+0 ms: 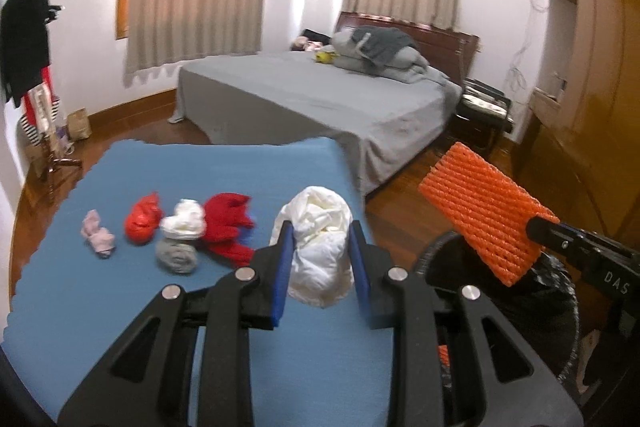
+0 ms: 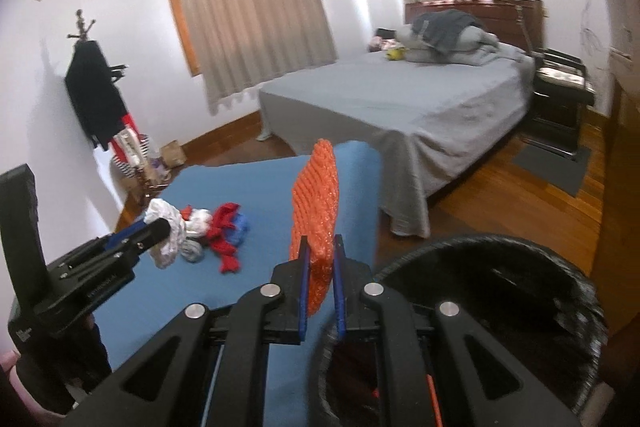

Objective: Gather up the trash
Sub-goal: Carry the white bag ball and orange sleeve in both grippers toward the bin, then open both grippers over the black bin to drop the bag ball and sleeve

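Note:
My left gripper (image 1: 320,251) is shut on a crumpled white plastic bag (image 1: 318,247), held above the blue table (image 1: 248,167). My right gripper (image 2: 322,267) is shut on an orange foam net (image 2: 316,203), held by the rim of the black-lined trash bin (image 2: 520,255). In the left wrist view the net (image 1: 484,215) hangs over the bin (image 1: 560,291). On the table lie a pink wad (image 1: 98,239), a red bag (image 1: 142,219), a white wad (image 1: 185,221), a grey wad (image 1: 176,255) and red cloth (image 1: 228,223).
A bed with a grey sheet (image 1: 320,99) stands beyond the table. A coat rack with dark clothes (image 1: 28,39) is at the left wall. A black stool (image 1: 484,111) and a wooden wardrobe (image 1: 592,99) are at the right. The floor is wood.

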